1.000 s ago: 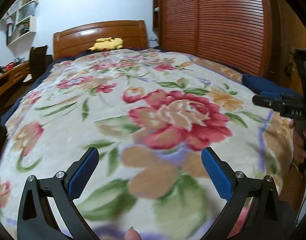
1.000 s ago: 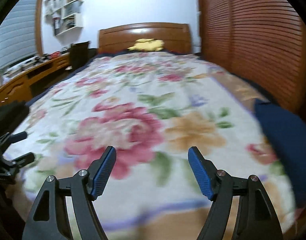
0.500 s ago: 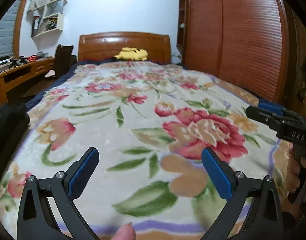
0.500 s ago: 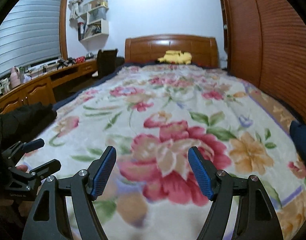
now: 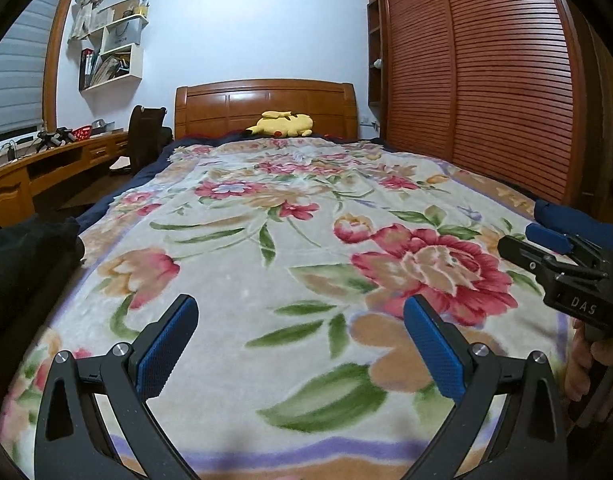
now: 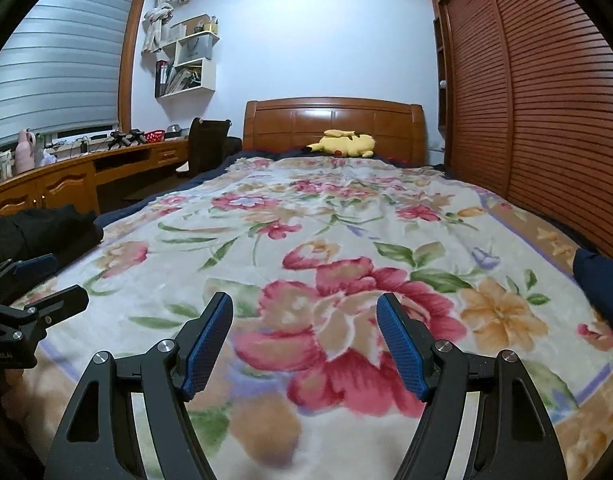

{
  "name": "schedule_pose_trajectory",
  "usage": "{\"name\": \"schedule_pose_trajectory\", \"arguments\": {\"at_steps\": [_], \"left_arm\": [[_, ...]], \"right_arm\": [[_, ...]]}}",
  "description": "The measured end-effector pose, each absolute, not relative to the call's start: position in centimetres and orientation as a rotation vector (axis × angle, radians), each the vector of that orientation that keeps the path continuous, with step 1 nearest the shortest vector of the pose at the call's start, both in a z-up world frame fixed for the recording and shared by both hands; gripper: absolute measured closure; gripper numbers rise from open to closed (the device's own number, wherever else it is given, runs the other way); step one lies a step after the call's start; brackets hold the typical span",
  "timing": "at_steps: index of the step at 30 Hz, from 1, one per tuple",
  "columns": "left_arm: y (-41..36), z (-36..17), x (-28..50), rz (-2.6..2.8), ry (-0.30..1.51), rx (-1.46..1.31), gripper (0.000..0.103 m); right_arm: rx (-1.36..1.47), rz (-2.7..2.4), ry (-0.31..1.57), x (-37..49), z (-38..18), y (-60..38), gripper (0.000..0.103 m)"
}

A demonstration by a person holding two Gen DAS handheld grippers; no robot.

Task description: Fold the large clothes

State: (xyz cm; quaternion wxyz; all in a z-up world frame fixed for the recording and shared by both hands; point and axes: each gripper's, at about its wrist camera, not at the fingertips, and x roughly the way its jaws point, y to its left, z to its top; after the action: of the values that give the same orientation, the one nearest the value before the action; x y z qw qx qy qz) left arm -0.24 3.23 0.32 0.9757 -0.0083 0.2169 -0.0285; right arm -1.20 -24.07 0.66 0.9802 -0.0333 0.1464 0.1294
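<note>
Your left tool hangs over the foot end of the bed, blue pads spread wide apart, nothing between them. Your right tool does the same a little toward the bed's right side, pads apart and empty; in the left view it shows at the right edge, side-on, with your hand gripping its handle. Below both tools lies the floral blanket, spread flat over the bed from the foot edge up to near the headboard, a purple stripe running along its near border. Neither tool touches it as far as you can see. A black garment is heaped at the bed's left edge near the foot corner, just beyond the left tool as the right view shows it. A dark blue cloth sits at the bed's right edge near the foot, partly cut off by the frame; whether it is clothing or bedding, cannot tell. A yellow plush lies at the head end against the headboard. Left of the bed runs a wooden counter with clutter on top and a chair at it; slatted wardrobe doors line the right side.
</note>
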Motion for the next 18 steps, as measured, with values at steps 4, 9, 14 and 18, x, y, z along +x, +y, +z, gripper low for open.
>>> {"name": "schedule_pose_trajectory", "arguments": {"at_steps": [4,9,14,18], "left_arm": [[3.13,0.29,-0.26,-0.044,0.435,-0.013,0.0],[3.47,0.45,-0.59,-0.034,0.427,-0.032,0.0],[3.5,0.51,-0.71,-0.028,0.422,-0.038,0.0],[3.41,0.52,-0.74,-0.019,0.419,-0.025,0.0]], "right_arm": [[-0.042,0.257,0.289,-1.11,0.51,-24.41,0.027],[-0.034,0.264,0.3,-0.93,0.24,-24.34,0.027],[-0.033,0.27,0.3,-0.91,0.28,-24.03,0.027],[-0.038,0.271,0.301,-0.9,0.26,-23.8,0.027]]}}
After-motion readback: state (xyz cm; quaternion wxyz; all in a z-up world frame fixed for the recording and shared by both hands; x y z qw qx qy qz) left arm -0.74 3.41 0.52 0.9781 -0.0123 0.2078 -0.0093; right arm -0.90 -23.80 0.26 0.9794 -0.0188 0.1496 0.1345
